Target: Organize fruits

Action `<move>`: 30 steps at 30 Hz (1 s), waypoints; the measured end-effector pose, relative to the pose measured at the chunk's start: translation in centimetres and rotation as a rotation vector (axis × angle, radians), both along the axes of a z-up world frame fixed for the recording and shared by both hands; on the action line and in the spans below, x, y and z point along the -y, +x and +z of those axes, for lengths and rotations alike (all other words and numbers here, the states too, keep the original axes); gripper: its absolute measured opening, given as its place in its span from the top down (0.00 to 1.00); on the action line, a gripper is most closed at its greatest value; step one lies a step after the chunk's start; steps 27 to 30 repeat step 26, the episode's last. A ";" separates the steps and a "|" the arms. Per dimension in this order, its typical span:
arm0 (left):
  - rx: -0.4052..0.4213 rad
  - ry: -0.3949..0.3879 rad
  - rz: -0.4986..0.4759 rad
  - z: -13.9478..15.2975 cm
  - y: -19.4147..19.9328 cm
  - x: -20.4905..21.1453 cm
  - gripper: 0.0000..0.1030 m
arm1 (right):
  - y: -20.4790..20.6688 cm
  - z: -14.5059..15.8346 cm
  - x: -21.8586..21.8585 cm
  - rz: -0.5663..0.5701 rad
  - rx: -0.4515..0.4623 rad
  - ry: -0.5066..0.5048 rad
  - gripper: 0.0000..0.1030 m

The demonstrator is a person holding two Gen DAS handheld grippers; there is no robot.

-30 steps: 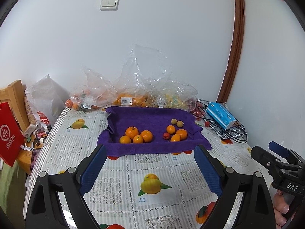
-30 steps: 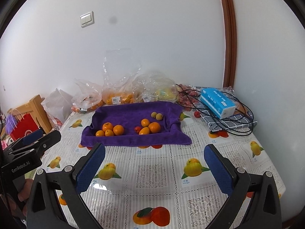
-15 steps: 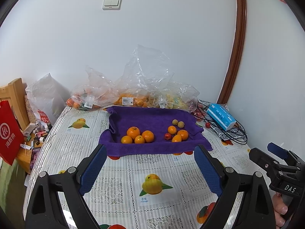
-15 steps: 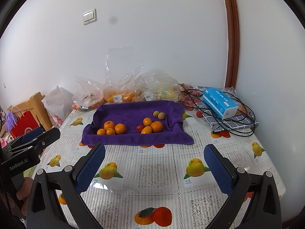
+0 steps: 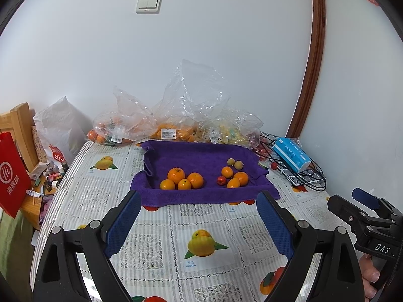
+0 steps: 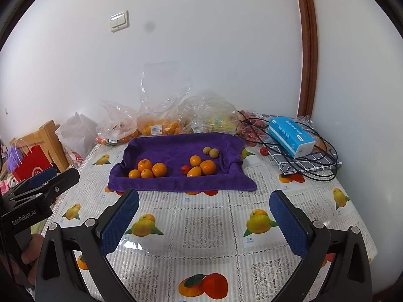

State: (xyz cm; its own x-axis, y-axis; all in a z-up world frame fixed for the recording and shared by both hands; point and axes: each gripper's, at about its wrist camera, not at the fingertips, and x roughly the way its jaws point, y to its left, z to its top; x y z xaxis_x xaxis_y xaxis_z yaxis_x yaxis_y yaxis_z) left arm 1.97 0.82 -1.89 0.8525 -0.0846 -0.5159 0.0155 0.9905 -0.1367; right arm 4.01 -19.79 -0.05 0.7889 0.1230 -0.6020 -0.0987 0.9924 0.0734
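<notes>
A purple towel [image 5: 191, 156] [image 6: 173, 148] lies across the far half of the table. On its left sit several oranges [image 5: 181, 178] [image 6: 148, 169] in a tight cluster. On its right lies a mixed group [image 5: 233, 176] [image 6: 200, 166]: oranges, a small red fruit and two small tan fruits. My left gripper [image 5: 199, 212] hangs open over the tablecloth in front of the towel, nothing between its blue pads. My right gripper [image 6: 204, 210] is open and empty too, also short of the towel. Each gripper shows at the edge of the other's view.
Clear plastic bags of fruit [image 5: 173, 128] [image 6: 161, 123] line the wall behind the towel. A blue tissue box [image 5: 291, 154] [image 6: 291, 136], black cables and a checked cloth sit at the right. A wooden chair [image 5: 20, 130] and red bag [image 5: 11, 173] stand left of the table.
Both views have shifted slightly, so the towel and fruit sit a little lower in the frames. Nothing on the table has moved and both grippers stay open.
</notes>
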 end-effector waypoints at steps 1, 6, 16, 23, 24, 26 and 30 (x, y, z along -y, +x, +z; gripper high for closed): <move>0.000 0.001 0.001 0.0 0.0 0.0 0.10 | 0.0 0.0 0.0 0.000 0.000 0.001 0.01; 0.000 -0.002 0.000 0.0 0.0 0.0 0.10 | 0.0 0.0 0.0 0.001 0.001 0.000 0.01; 0.001 -0.003 0.001 0.0 0.2 0.0 0.10 | 0.0 0.0 0.0 0.004 0.004 -0.002 0.01; 0.004 -0.003 0.000 0.0 0.1 0.0 0.10 | 0.0 0.1 0.1 0.008 0.005 -0.001 0.01; 0.005 -0.002 0.000 0.0 0.2 0.0 0.09 | 0.0 0.1 0.1 0.010 0.006 0.000 0.01; 0.002 -0.002 0.000 0.0 0.1 0.0 0.09 | 0.1 0.1 0.1 0.013 0.004 -0.002 0.01; 0.002 -0.002 0.000 0.0 0.1 0.0 0.09 | 0.1 0.1 0.1 0.013 0.004 -0.002 0.01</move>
